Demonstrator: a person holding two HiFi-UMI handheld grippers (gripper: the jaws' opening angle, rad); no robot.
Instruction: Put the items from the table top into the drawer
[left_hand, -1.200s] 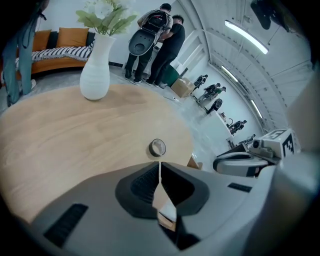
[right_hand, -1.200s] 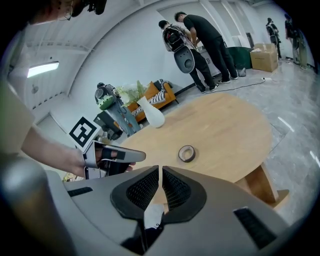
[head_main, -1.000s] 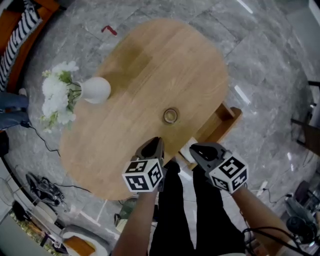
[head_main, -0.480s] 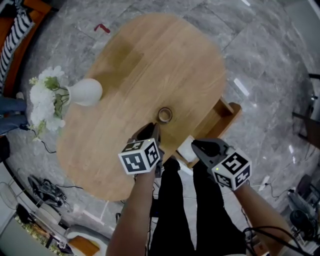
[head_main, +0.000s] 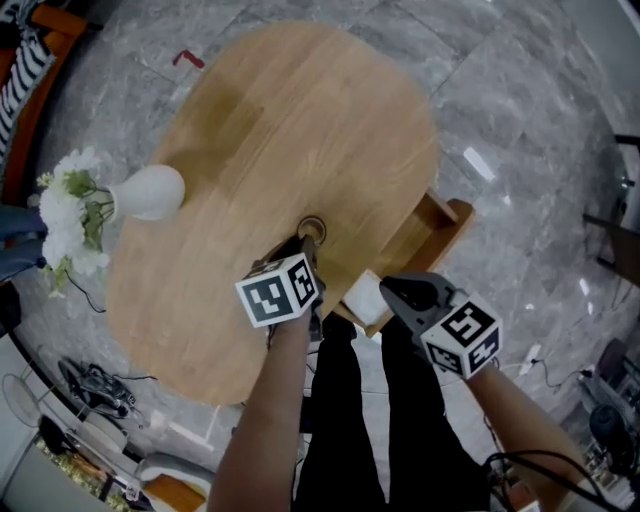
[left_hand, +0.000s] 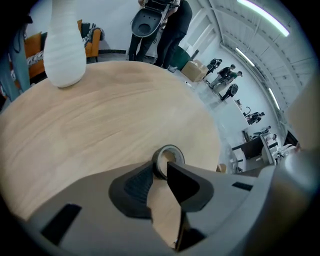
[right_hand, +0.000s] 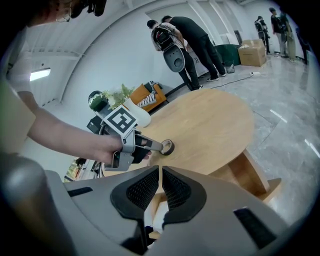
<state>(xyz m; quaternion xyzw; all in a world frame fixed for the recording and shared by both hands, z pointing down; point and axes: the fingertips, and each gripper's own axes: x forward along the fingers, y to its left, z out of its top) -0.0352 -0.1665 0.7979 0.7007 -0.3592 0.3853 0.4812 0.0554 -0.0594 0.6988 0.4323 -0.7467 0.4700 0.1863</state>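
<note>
The left gripper (left_hand: 160, 167) has its jaws apart, their tips at the roll of tape (left_hand: 167, 159); the near side of the roll sits just between the tips, and whether a pad touches it cannot be told. The right gripper (right_hand: 161, 171) has its jaws drawn together with only a thin slit between the pads, and nothing in them. It hangs off the table's near edge, above the open drawer (head_main: 452, 215), where a white object (head_main: 362, 296) shows at the near end.

In the head view the roll of tape (head_main: 312, 226) lies flat on the oval wooden table (head_main: 300, 120), near its near edge and just beside the drawer side. A white vase (head_main: 150, 192) holding white flowers (head_main: 62, 215) is at the table's far left edge, well apart from the tape.

The floor (head_main: 520, 130) is grey veined marble. An orange seat with a striped cushion (head_main: 28, 62) stands at the upper left. The gripper views show a white-walled hall with several people standing in the distance.
</note>
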